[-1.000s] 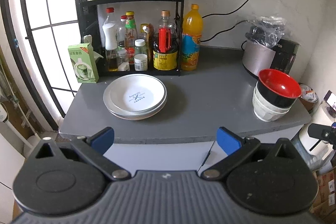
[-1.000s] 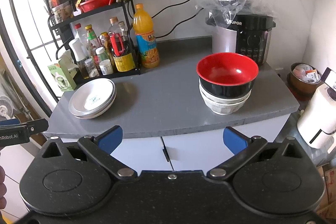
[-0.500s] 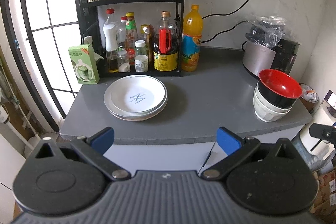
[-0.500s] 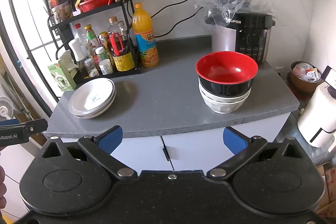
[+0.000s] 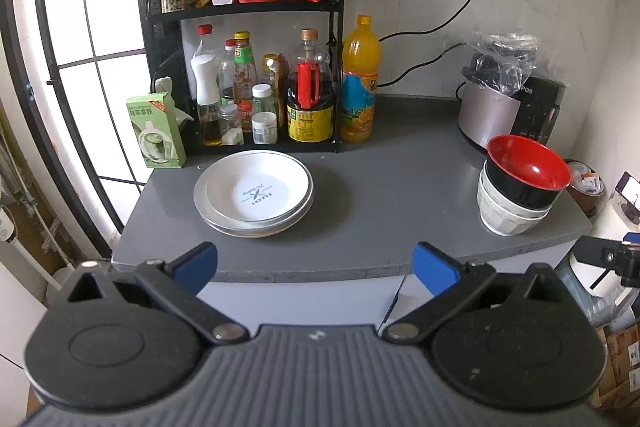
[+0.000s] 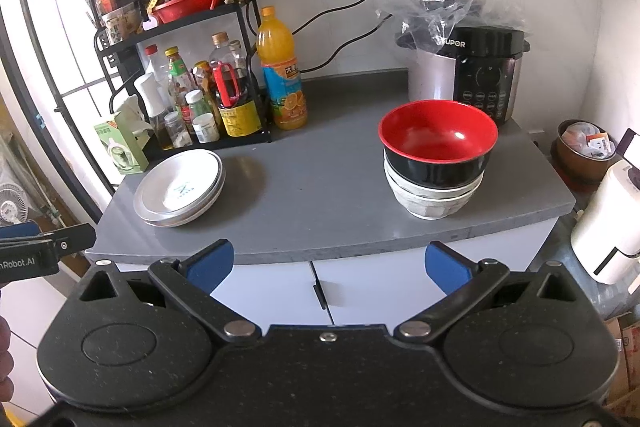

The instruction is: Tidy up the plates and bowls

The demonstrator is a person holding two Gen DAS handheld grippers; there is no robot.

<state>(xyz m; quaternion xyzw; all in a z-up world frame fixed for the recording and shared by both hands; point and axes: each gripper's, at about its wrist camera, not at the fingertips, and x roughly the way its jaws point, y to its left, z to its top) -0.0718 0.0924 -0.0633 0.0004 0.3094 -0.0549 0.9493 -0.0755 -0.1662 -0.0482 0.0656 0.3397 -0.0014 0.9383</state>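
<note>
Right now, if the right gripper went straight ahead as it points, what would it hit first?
Probably the counter: the open right gripper points at its bare middle, between the plates and the bowls. Depth is unclear; aimed lower, it would meet the counter's front edge.

Our left tool [image 5: 315, 265] has blue pads on black linkage arms, silver pivot screws and a ribbed grey body; our right tool [image 6: 327, 263] matches it, its body speckled black.

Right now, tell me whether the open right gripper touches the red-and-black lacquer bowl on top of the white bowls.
Apart. The right wrist view shows the right gripper in front of the counter edge, short of the red-and-black bowl.
</note>
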